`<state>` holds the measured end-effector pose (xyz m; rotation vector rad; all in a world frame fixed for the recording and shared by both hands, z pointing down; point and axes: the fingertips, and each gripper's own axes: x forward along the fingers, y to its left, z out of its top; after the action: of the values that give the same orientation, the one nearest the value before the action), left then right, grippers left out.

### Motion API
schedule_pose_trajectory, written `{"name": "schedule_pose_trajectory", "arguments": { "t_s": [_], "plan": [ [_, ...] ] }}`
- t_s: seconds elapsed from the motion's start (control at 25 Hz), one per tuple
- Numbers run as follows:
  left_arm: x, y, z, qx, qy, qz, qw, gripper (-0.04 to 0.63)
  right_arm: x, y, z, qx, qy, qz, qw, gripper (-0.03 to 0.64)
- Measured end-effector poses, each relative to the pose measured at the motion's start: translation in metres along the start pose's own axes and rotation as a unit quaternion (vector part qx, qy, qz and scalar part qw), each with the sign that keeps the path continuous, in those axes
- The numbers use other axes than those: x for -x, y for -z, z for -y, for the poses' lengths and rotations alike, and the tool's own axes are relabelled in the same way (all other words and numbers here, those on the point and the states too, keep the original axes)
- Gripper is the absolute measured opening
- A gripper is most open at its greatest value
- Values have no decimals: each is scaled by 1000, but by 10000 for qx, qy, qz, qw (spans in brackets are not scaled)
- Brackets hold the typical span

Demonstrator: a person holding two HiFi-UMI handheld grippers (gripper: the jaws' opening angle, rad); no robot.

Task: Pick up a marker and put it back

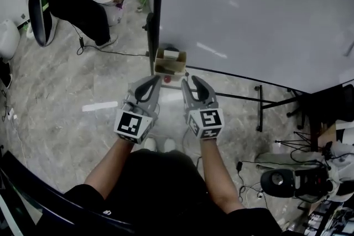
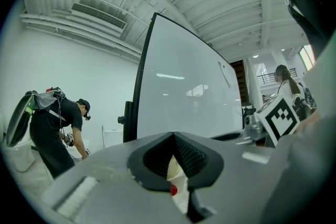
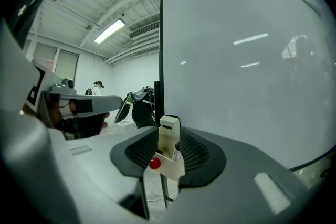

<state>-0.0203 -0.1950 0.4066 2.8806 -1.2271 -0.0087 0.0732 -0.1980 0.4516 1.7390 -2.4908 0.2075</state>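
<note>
Just ahead of both claws, the marker [image 1: 167,79] sits in a small open holder [image 1: 178,67] at the lower corner of the whiteboard [image 1: 249,14]. Only its round red end shows, poking out of the holder's front beside a pale block [image 3: 169,134] that looks like an eraser. The right claw [image 1: 191,81] stands with its jaws apart and empty, and the holder is framed in the gap beyond them, not yet touched. The left claw [image 1: 153,80] has its tips together with nothing between them, and waits just beside the right.

By my judgement the marker will be light and stiff, a smooth plastic barrel that can roll or slide between the pads. The exposed red end is the only place to take hold, so the jaws should close squarely across it, then draw it out along its own length. The holder looks light too and may shift if nudged.
</note>
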Motion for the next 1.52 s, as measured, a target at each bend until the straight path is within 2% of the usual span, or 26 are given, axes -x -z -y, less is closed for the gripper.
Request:
{"name": "schedule_pose_trajectory", "arguments": {
  "t_s": [0.4,0.76,0.84,0.92,0.96,1.52],
  "plan": [
    [-9,12,-4,65,-133,-122,9998,3,-26,32,15,-68,-85,-372,9993,152],
    [-14,16,-18,55,-326,-174,9993,3,-47,42,17,-107,-241,-468,9986,153],
    [-15,17,-18,58,-335,-184,9993,3,-50,46,17,-97,-267,-517,9983,150],
    [-16,17,-18,57,-343,-192,9992,3,-52,48,18,-66,-252,-545,9982,110],
    [-17,18,-19,55,-351,-195,9992,3,-52,48,19,-46,-238,-544,9982,86],
    [-20,13,-16,48,-331,-161,9993,3,-47,25,13,226,-364,-338,9985,81]
  ]
}}
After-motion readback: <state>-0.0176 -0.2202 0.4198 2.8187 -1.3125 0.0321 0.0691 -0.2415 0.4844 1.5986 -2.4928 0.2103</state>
